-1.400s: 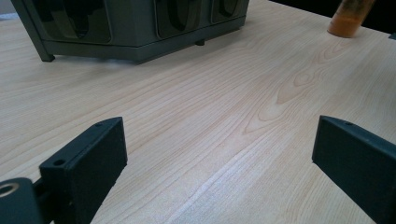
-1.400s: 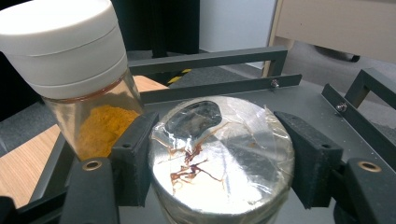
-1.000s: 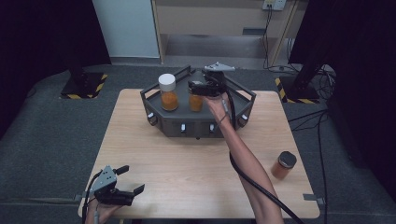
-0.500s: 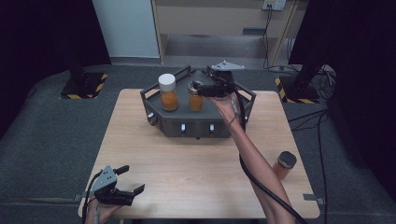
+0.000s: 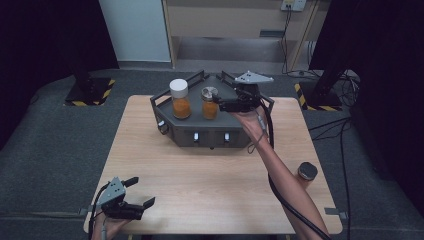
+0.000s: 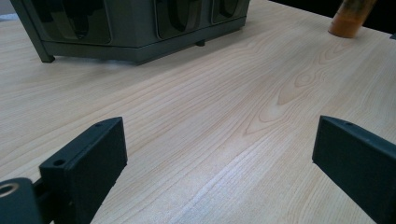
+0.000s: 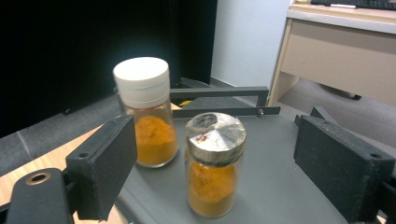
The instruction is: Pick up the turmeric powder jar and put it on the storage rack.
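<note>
The foil-sealed jar [image 7: 215, 163] stands on the grey tray [image 5: 235, 127] beside the white-capped jar [image 5: 180, 98] — the right gripper [image 5: 226, 106] just beside it, fingers apart. The left gripper [image 5: 137, 195] rests on the surface [image 5: 210, 175], fingers apart.

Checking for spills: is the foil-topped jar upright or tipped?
Upright: the foil-topped jar stands on the grey stand, foil facing up, between the open right gripper jaws.

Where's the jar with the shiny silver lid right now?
The silver-lidded jar stands on the grey stand at the table's far side, right of the white-capped jar, with the right tongs open beside it.
</note>
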Motion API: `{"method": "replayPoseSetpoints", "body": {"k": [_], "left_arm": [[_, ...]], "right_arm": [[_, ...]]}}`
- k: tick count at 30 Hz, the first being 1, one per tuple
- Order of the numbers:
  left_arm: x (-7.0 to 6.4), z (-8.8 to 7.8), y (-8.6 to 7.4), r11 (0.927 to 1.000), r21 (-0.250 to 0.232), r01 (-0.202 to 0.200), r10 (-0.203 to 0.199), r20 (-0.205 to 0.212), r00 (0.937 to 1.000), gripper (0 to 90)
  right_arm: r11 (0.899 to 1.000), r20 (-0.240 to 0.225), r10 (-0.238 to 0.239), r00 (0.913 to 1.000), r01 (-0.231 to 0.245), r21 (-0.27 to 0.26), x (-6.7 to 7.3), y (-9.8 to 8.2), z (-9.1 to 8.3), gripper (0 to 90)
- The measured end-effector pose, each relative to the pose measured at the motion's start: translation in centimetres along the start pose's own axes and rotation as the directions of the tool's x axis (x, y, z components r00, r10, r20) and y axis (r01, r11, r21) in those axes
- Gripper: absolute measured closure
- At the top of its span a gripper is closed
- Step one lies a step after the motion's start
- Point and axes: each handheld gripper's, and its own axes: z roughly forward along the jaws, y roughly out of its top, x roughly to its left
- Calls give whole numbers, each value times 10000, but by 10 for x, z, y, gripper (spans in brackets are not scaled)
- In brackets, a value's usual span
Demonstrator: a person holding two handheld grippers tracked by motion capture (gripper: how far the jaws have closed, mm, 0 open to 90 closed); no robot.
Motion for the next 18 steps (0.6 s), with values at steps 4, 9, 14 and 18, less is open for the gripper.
{"method": "replayPoseSetpoints", "body": {"k": [4, 9, 14, 18], "left_arm": [[0, 0, 0, 10000, 14, -13, 13, -4, 10000, 23], [-1, 0, 0, 10000, 10, -57, 57, -5, 10000, 23], [-1, 0, 0, 10000, 18, -62, 62, -2, 10000, 23], [-1, 0, 0, 10000, 25, -78, 78, 9, 10000, 23]], "right_arm": [[9999, -159, -94, 9998, 92, -101, 1, -4, -13, 130], [9996, -315, -229, 9992, 224, -163, 2, -12, -30, 127], [9997, -479, -213, 9986, 206, -154, 3, -21, -44, 122], [9995, -567, -196, 9982, 182, -254, 3, -28, -55, 122]]}}
